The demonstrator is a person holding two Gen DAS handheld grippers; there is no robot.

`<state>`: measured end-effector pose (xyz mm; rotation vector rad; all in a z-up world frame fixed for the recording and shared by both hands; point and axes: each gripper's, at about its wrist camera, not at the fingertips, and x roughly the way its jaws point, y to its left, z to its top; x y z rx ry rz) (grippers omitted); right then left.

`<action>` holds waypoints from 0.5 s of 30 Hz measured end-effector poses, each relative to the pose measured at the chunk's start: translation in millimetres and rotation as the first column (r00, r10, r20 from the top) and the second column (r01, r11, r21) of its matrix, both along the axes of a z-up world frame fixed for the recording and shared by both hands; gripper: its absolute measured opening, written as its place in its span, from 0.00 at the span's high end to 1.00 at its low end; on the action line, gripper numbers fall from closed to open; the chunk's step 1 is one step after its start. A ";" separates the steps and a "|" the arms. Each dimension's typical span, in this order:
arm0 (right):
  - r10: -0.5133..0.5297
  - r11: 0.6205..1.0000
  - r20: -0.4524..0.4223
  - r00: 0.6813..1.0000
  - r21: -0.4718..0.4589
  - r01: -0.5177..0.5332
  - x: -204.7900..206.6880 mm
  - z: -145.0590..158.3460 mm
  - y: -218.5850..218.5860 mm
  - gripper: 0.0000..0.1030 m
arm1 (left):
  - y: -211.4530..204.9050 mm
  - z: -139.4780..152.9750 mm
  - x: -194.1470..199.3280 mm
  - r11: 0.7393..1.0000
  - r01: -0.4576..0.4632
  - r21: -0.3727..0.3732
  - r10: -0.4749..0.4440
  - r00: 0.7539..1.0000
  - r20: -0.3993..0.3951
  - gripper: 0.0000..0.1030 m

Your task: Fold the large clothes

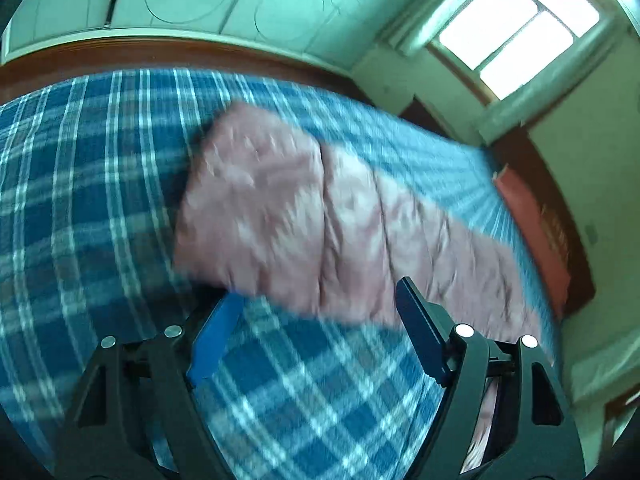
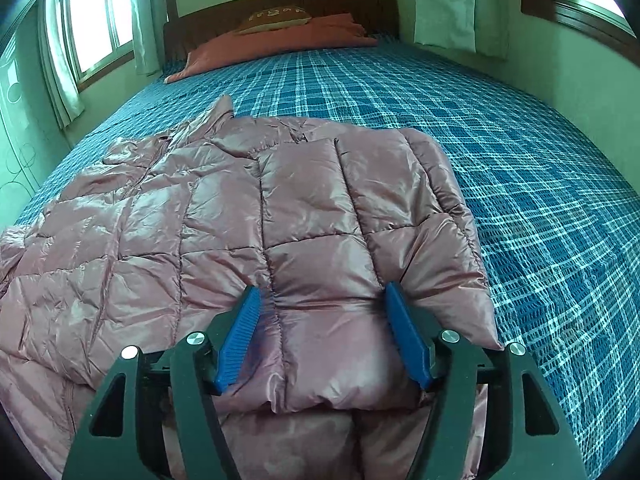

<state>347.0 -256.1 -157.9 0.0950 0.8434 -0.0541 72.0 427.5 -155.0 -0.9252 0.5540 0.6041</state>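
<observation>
A shiny pink quilted puffer jacket [image 2: 224, 216] lies spread on the blue plaid bedspread [image 2: 520, 184]. One sleeve [image 2: 384, 208] is folded over its body. My right gripper [image 2: 322, 300] is open, its blue fingers [image 2: 404, 332] straddling the padded near end of that folded part. In the blurred left wrist view the jacket [image 1: 280, 208] lies ahead. My left gripper [image 1: 316, 304] is open and empty, at the jacket's near edge above the bedspread [image 1: 80, 200].
A wooden headboard [image 2: 280, 4] with an orange pillow [image 2: 276, 42] and a small cushion [image 2: 276, 20] stands at the far end. Curtained windows [image 2: 92, 28] flank the bed. A pale wardrobe [image 1: 200, 0] stands beyond the bed in the left wrist view.
</observation>
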 end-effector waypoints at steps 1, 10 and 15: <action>0.000 1.000 0.001 1.000 -0.003 0.000 -0.2 0.0 0.5 0.37 | 11.6 -2.0 -1.6 1.000 -0.013 -0.019 0.013 0.999 0.034 0.17; -0.002 1.000 0.006 1.000 -0.005 0.002 -0.4 2.5 0.8 0.37 | 61.4 -13.9 4.0 0.994 -0.081 -0.077 0.090 0.990 0.111 0.81; -0.004 1.000 0.009 1.000 -0.005 0.004 -0.8 3.0 1.2 0.37 | 61.8 16.7 28.2 0.995 -0.053 0.087 0.048 0.997 0.063 0.90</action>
